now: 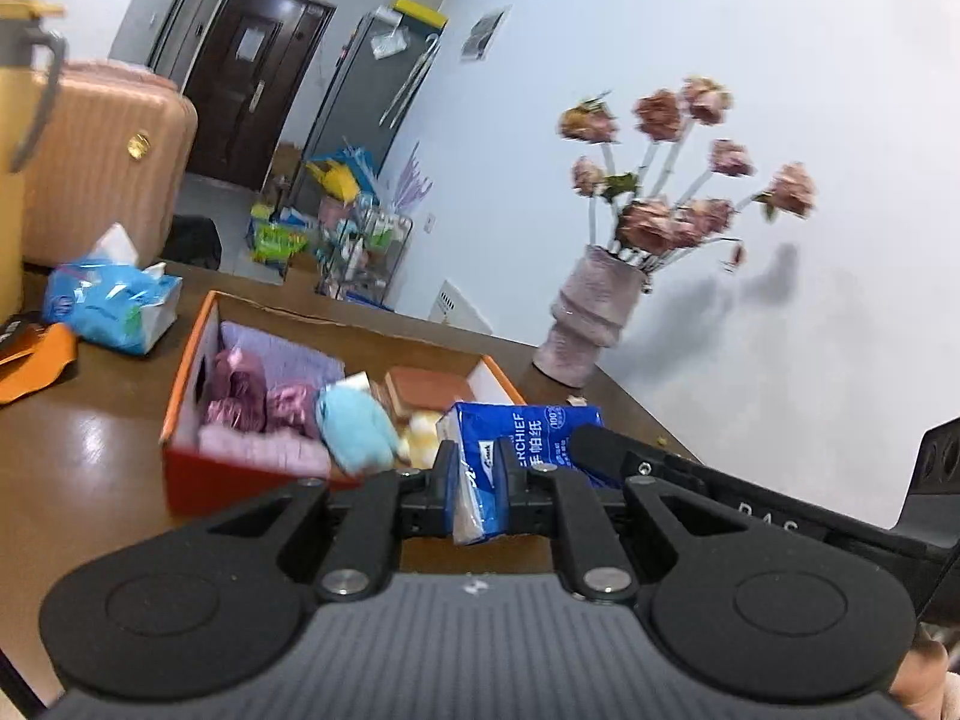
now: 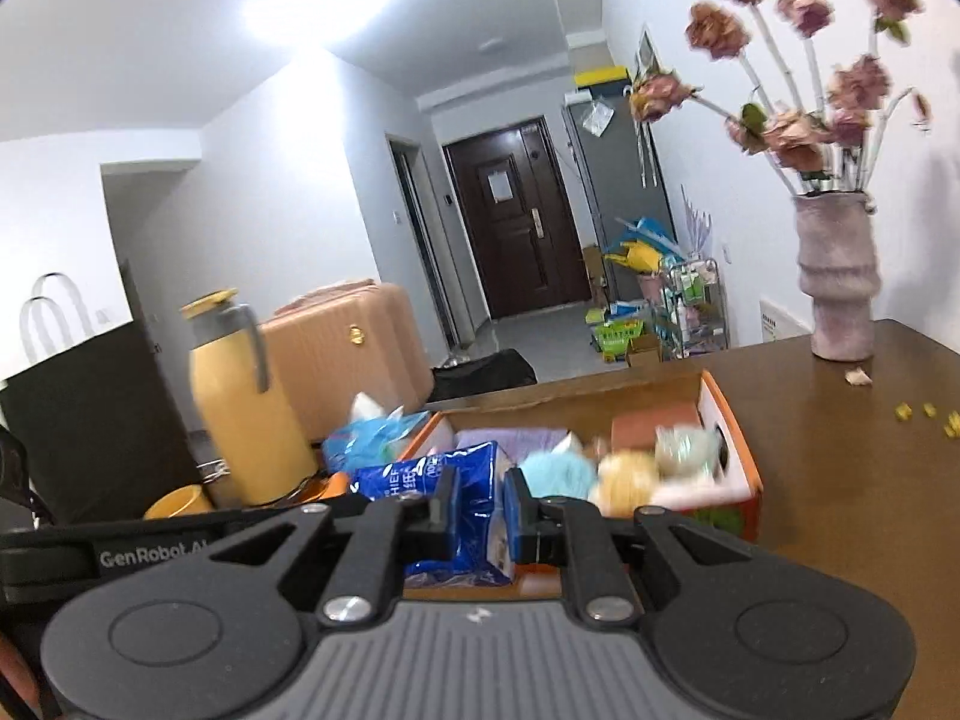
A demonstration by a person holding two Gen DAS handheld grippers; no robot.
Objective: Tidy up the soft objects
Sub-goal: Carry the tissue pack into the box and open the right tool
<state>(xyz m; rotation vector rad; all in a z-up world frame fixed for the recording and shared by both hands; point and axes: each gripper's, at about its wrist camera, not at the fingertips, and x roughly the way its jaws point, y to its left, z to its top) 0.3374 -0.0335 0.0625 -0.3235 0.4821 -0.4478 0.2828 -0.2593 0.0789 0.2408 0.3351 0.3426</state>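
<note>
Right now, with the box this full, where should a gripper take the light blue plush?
Probably across its rounded body, coming from above. The light blue plush lies atop the pile in the orange box, whose walls hinder a sideways approach. Pink bundles and a yellow plush crowd its sides.

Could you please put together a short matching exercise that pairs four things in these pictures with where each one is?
Things:
1. blue tissue pack
2. light blue plush toy
3. pink vase
4. yellow jug

Places:
A. on the table, left of the orange box
B. clamped by both grippers
C. on the table, right of the box
D. inside the box

Pairs: 1-B, 2-D, 3-C, 4-A
</note>
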